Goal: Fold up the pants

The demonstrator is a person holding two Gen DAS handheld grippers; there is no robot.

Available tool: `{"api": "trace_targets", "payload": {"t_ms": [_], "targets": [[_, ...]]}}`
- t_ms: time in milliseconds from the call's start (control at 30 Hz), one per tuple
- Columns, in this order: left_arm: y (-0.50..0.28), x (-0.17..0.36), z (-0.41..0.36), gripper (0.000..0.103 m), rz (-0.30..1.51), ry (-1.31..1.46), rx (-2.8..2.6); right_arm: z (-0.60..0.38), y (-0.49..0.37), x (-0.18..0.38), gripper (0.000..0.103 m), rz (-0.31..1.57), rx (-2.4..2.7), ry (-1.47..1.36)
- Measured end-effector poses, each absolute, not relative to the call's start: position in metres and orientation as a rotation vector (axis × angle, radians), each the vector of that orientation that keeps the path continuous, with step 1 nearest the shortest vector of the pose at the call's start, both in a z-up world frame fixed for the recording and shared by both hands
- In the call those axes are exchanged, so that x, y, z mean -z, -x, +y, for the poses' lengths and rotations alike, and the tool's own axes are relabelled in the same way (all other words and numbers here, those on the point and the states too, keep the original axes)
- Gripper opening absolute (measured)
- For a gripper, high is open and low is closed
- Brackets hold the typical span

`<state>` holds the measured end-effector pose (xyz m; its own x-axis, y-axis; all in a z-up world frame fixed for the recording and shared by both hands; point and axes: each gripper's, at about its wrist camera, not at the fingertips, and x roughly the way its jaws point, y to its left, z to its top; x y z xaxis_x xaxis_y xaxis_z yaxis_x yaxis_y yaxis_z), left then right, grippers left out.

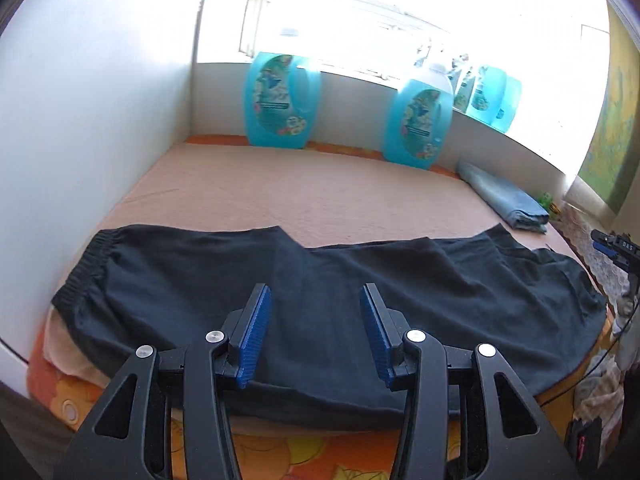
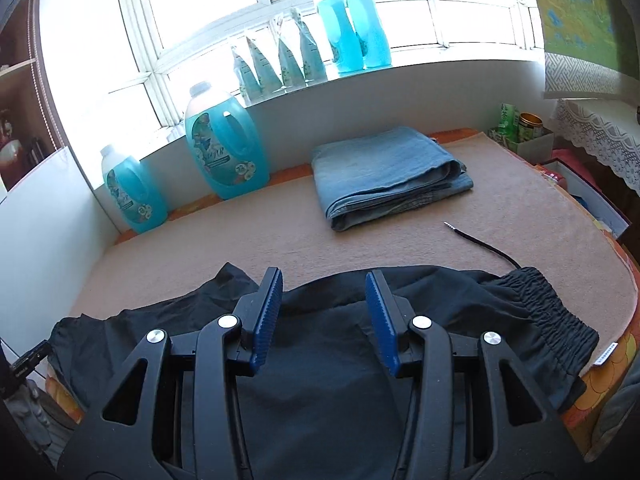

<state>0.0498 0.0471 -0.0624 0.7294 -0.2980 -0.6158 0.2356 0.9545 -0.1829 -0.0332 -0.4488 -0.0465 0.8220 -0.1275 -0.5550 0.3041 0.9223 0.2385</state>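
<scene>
Black pants [image 1: 320, 300] lie spread sideways across the near part of a beige blanket [image 1: 300, 184]. In the left wrist view an elastic cuff [image 1: 86, 264] is at the left. In the right wrist view the pants [image 2: 320, 380] show an elastic waistband [image 2: 548, 312] at the right, with a black drawstring [image 2: 480, 244] trailing onto the blanket [image 2: 280, 236]. My left gripper [image 1: 315, 312] is open and empty, just above the pants' near middle. My right gripper [image 2: 324, 304] is open and empty, over the pants. The right gripper also shows at the left wrist view's right edge [image 1: 616, 248].
Folded blue jeans [image 2: 388, 172] lie on the far right of the blanket, also in the left wrist view [image 1: 504, 196]. Blue detergent bottles [image 1: 282, 100] [image 1: 420, 120] [image 2: 224, 148] stand along the back wall. A white panel [image 1: 92, 100] bounds the left side. Small boxes and cans [image 2: 520, 128] sit far right.
</scene>
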Motion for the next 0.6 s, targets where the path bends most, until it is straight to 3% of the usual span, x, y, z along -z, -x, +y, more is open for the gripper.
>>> {"api": "trace_targets", "payload": {"t_ms": [300,400,600], "targets": [[-0.059,0.081,0.141,0.047,0.683,0.195,0.015,-0.429,-0.071,0.063,0.046,0.783,-0.003,-0.225],[-0.064,0.086,0.163,0.051,0.686,0.237,-0.031,-0.423,-0.111,0.082,0.056,0.899,-0.08,-0.207],[-0.073,0.092,0.186,0.056,0.691,0.299,-0.058,-0.408,-0.17,0.127,0.056,1.074,-0.204,-0.244]]}}
